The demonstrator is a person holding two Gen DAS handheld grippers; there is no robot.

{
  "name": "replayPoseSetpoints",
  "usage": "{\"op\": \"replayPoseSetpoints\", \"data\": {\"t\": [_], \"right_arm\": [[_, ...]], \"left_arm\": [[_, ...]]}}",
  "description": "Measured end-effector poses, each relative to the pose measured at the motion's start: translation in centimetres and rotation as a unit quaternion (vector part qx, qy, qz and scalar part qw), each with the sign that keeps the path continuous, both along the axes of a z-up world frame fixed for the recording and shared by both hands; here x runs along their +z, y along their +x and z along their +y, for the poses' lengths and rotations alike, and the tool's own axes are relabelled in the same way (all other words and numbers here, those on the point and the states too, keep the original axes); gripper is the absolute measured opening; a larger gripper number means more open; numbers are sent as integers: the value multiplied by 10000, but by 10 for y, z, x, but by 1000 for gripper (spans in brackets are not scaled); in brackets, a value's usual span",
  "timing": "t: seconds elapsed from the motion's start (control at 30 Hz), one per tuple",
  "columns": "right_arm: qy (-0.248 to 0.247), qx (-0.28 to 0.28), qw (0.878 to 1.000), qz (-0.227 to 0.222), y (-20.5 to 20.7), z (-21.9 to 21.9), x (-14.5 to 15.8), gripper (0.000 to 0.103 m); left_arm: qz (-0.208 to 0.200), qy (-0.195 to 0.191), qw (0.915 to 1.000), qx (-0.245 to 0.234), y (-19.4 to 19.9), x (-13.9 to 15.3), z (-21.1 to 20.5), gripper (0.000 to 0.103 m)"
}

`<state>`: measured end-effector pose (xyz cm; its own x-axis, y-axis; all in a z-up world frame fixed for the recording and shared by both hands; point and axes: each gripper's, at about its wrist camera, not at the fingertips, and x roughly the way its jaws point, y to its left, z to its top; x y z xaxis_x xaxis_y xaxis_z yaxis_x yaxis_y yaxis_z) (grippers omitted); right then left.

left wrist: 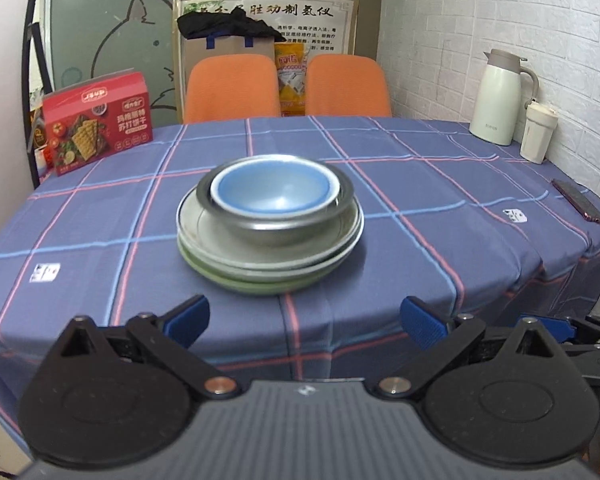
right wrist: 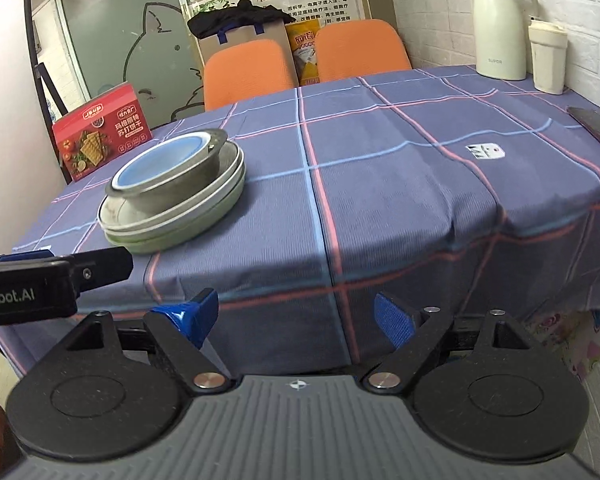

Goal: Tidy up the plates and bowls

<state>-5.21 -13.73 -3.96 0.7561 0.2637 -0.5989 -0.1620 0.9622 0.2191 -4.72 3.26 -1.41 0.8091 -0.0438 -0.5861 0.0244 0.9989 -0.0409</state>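
Note:
One stack stands on the checked tablecloth (left wrist: pixel 420 216). A blue bowl (left wrist: pixel 274 192) nests in a steel bowl (left wrist: pixel 276 226), which rests on white plates (left wrist: pixel 204 236) over a green plate (left wrist: pixel 256 286). My left gripper (left wrist: pixel 304 322) is open, near the table's front edge, short of the stack, with nothing between its blue fingertips. In the right wrist view the blue bowl (right wrist: pixel 164 164), steel bowl (right wrist: pixel 172 196) and green plate (right wrist: pixel 192 232) sit up left. My right gripper (right wrist: pixel 296 320) is open and empty, off the table's near edge, right of the stack. The left gripper's body (right wrist: pixel 56 280) shows at its left.
A red cracker box (left wrist: pixel 98 122) stands at the back left. A white thermos jug (left wrist: pixel 498 98) and a cream cup (left wrist: pixel 538 134) stand at the back right by the brick wall. A dark phone (left wrist: pixel 578 201) lies at the right edge. Two orange chairs (left wrist: pixel 232 88) stand behind.

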Motion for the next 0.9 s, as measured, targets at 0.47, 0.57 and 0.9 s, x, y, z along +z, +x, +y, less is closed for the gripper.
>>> {"op": "replayPoseSetpoints", "data": {"t": [0.47, 0.57, 0.9], "right_arm": [[-236, 125, 9983, -512, -42, 3, 4, 73], [-266, 78, 9982, -525, -42, 2, 3, 73], [-194, -80, 9983, -549, -43, -9, 2, 73]], "left_arm": [[-270, 187, 9995, -22, -42, -2, -9, 100], [-282, 214, 9994, 18, -43, -2, -7, 100], [-396, 357, 9985, -89, -48, -1, -14, 100]]}}
